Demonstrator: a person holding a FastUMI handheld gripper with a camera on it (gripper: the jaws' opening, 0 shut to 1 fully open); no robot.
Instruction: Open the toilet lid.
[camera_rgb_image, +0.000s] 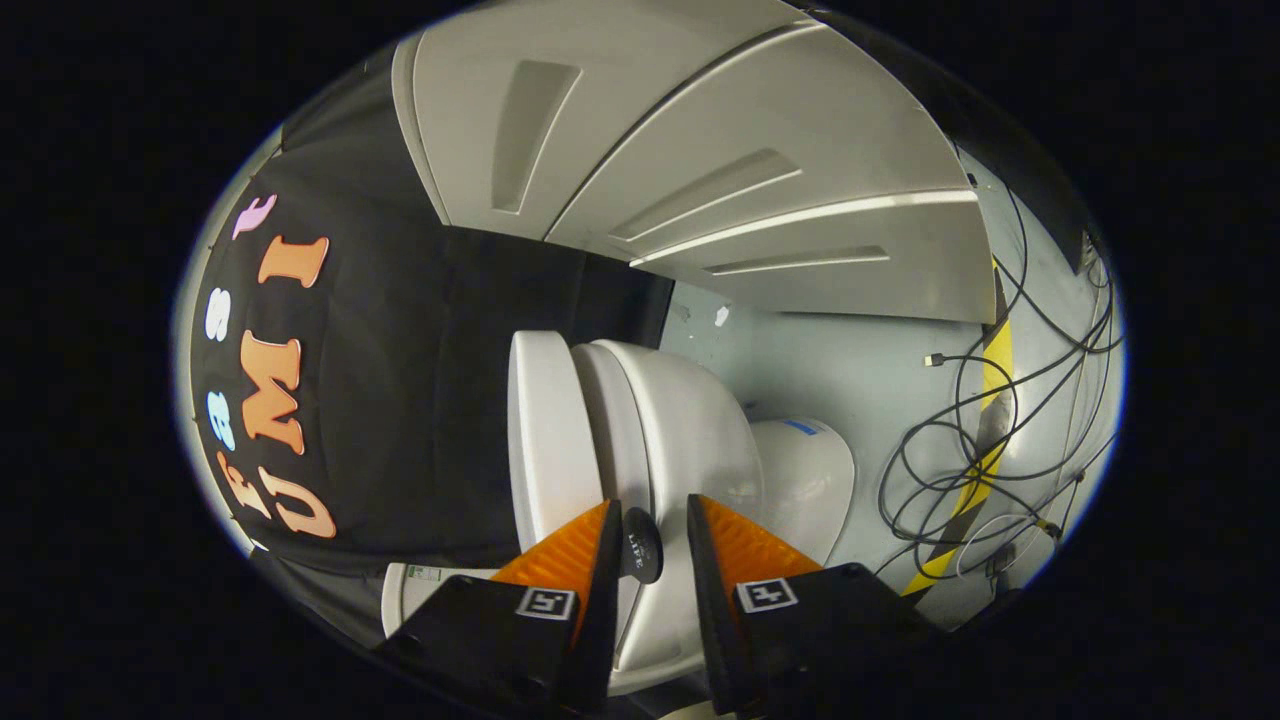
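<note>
The gripper (652, 525) sits right up against the front of the toilet (690, 440), and the view is rolled sideways so that the floor (860, 370) runs up one side of the toilet and the booth's black cloth wall (420, 400) stands on the other. The toilet lid (545, 430) is the flat white slab on the cloth-wall side of the toilet, lying against the seat ring beneath it, with the rounded bowl on its far side toward the floor. A small dark round knob (640, 545) sticks out at the front rim of the toilet, close to the lid's edge, and it lies in the gap between the two fingers. The finger on the lid side appears to touch or overlap the knob, while a clear strip of white shows between the knob and the other finger; the jaws stand narrowly parted and are not clamped on it from both sides. Beyond the toilet, pale panelled doors (700, 150) rise behind it. On the floor beside the toilet's bowl side lie loose black cables (960, 450) in tangled loops, crossed by a strip of yellow and black tape (985, 440). A small white box with a label (420, 590) lies by the lid-side finger, near the foot of the cloth wall
</note>
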